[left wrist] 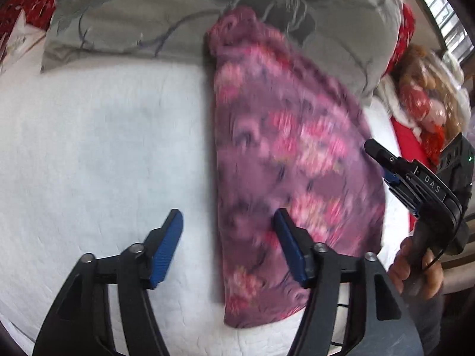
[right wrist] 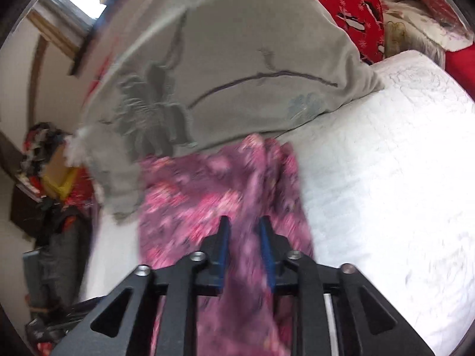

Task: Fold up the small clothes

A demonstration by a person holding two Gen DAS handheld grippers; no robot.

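A purple garment with pink flowers lies folded lengthwise on the white bed cover. Its far end touches the grey pillow. My left gripper is open and empty, with its jaws straddling the garment's left edge near the front. My right gripper hovers over the same garment, its jaws partly open with a narrow gap and nothing between them. The right gripper also shows at the garment's right edge in the left wrist view.
A grey pillow with a flower pattern lies across the head of the bed. Red patterned bedding and a pile of clothes and soft toys lie beyond it. A cluttered shelf stands beside the bed.
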